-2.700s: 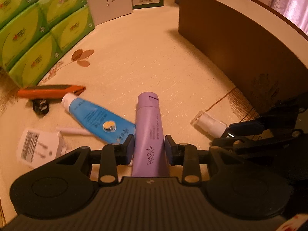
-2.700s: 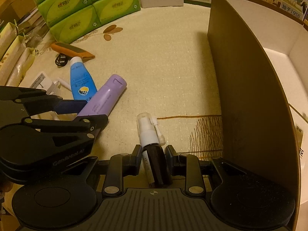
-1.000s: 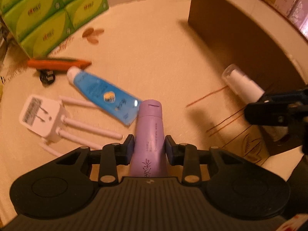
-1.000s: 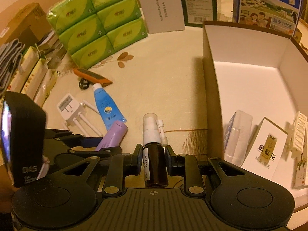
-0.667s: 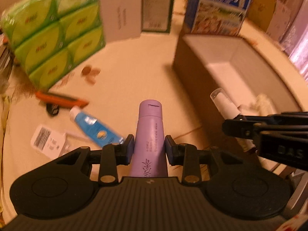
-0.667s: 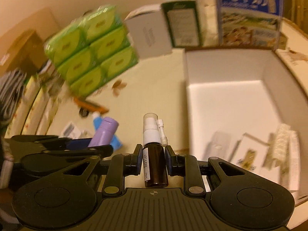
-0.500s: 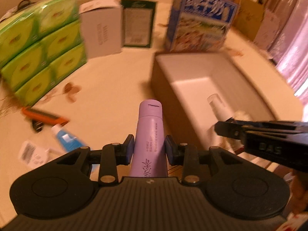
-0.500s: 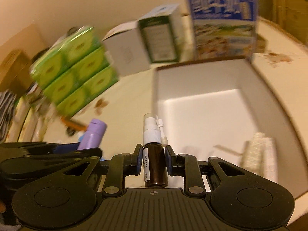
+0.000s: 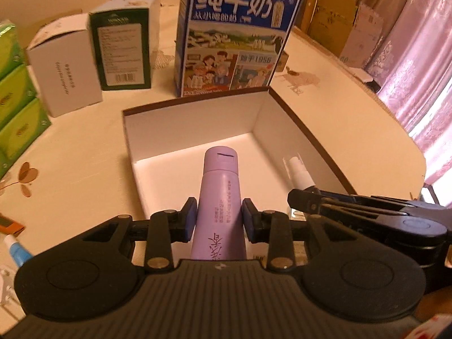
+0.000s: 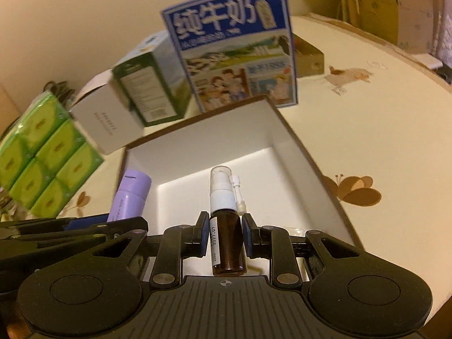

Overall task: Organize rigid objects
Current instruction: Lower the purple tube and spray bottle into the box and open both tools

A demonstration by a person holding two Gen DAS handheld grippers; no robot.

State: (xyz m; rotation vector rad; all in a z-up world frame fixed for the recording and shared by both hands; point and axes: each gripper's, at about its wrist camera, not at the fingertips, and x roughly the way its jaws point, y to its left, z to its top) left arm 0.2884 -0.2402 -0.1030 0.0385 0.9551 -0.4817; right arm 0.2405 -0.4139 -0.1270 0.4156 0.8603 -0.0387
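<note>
My left gripper [image 9: 218,219] is shut on a purple tube [image 9: 219,197] and holds it in the air over the near left part of the open brown box [image 9: 195,130] with white inside. My right gripper [image 10: 224,236] is shut on a brown spray bottle [image 10: 226,234] with a white pump top, held over the same box [image 10: 214,141]. The purple tube [image 10: 130,197] and the left gripper show at the left of the right wrist view. The spray bottle's top [image 9: 299,173] and the right gripper show at the right of the left wrist view.
A blue milk carton [image 9: 231,39] stands behind the box. A green-labelled box [image 9: 124,53] and a white box [image 9: 63,76] stand to its left, then green tissue packs [image 10: 42,152]. A blue tube [image 9: 15,251] and an orange knife [image 9: 8,226] lie at the left edge.
Both grippers have lifted their objects from the table and carried them right, over the open box. The blue tube, knife and white plug stayed on the table.
</note>
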